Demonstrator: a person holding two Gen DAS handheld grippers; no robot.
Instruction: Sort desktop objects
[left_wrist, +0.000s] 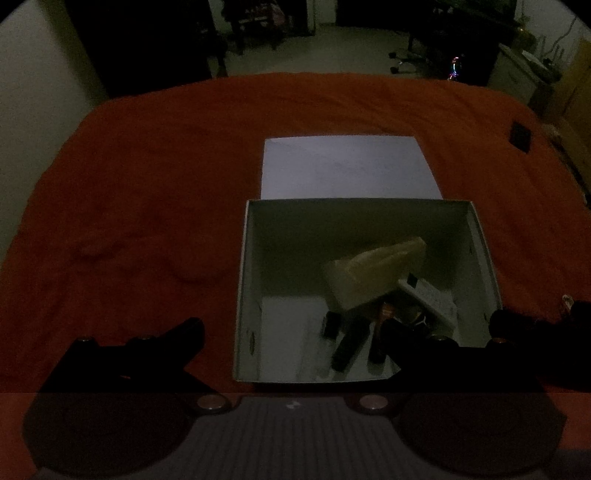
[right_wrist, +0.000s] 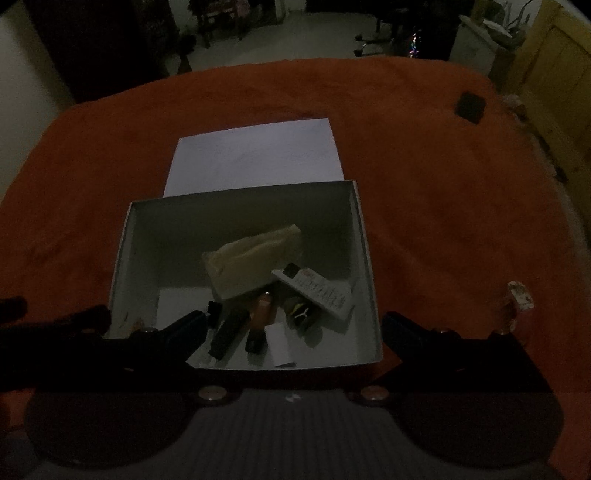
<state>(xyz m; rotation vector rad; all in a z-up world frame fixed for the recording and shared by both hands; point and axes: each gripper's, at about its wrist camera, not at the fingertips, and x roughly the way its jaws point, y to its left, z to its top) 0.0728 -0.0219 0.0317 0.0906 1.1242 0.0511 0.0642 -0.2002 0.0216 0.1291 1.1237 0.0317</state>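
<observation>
An open white box sits on the orange cloth with its lid lying flat behind it. Inside lie a beige packet, a white tube, an orange stick, a black bar and a white card. My left gripper hangs open over the box's near edge, nothing between its fingers. My right gripper is open over the same edge, also holding nothing.
A small black block lies far right on the cloth. A crumpled pale scrap sits right of the box. The cloth covers the whole table. Dim room beyond with chairs and furniture.
</observation>
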